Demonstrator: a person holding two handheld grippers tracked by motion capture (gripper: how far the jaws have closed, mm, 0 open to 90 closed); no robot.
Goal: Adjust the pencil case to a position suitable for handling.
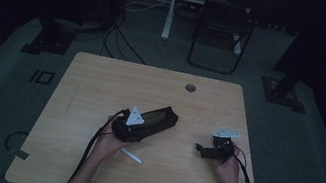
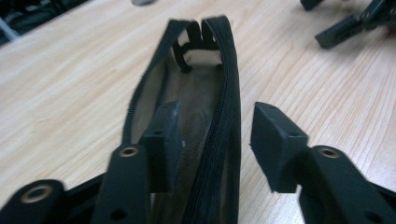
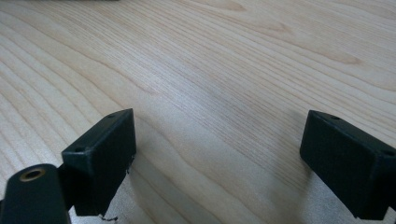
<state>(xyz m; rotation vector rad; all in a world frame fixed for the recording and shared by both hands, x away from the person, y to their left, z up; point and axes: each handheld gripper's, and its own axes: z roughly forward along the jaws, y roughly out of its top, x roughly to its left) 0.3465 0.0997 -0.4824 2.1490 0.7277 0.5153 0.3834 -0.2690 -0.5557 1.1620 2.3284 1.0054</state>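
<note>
A long black zip pouch [image 1: 159, 117] lies slanted at the table's middle, its zipper undone. My left gripper [image 1: 141, 125] sits at the pouch's near end. In the left gripper view the left gripper [image 2: 215, 123] is open: one jaw is inside the pouch [image 2: 187, 93], the other outside, and the zipped edge [image 2: 224, 135] runs between them with a gap on each side. Something white [image 2: 203, 56] lies at the pouch's far end. A white pen [image 1: 132, 156] rests on the table near my left hand. My right gripper [image 1: 204, 149] [image 3: 219, 140] is open over bare wood.
The wooden table [image 1: 101, 85] has a round cable hole [image 1: 190, 87] at the back. The right gripper's jaws [image 2: 345, 25] show far off in the left gripper view. Beyond the table stand a dark chair [image 1: 222, 31] and a white stand [image 1: 171, 6], with cables on the floor.
</note>
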